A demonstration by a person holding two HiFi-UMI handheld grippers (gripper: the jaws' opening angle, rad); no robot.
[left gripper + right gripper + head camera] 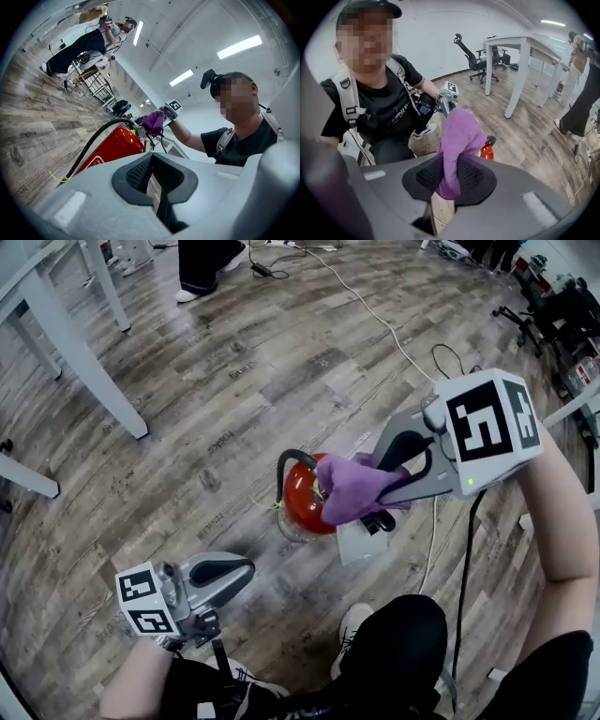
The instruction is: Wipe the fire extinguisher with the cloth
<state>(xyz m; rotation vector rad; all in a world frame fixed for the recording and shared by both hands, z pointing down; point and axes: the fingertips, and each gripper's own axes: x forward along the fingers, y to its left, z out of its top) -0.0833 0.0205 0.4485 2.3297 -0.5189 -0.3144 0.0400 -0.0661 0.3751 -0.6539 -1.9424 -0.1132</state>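
Note:
The red fire extinguisher [302, 502] stands on the wood floor, its black hose [285, 465] arching over the top. My right gripper [373, 482] is shut on a purple cloth [352, 488], which hangs just over the extinguisher's top and right side. In the right gripper view the cloth [459, 140] is pinched between the pads, with the extinguisher [487, 151] below it. My left gripper [236, 572] is shut and empty, low at the left, apart from the extinguisher. In the left gripper view the red tank [115, 146] and the cloth [153, 121] lie ahead of the shut jaws.
A white base plate [359, 542] lies by the extinguisher. White table legs [89, 357] stand at the upper left. A white cable [375, 317] runs across the floor, and a black cable [461, 596] hangs at the right. Another person's feet [202, 277] are at the far edge.

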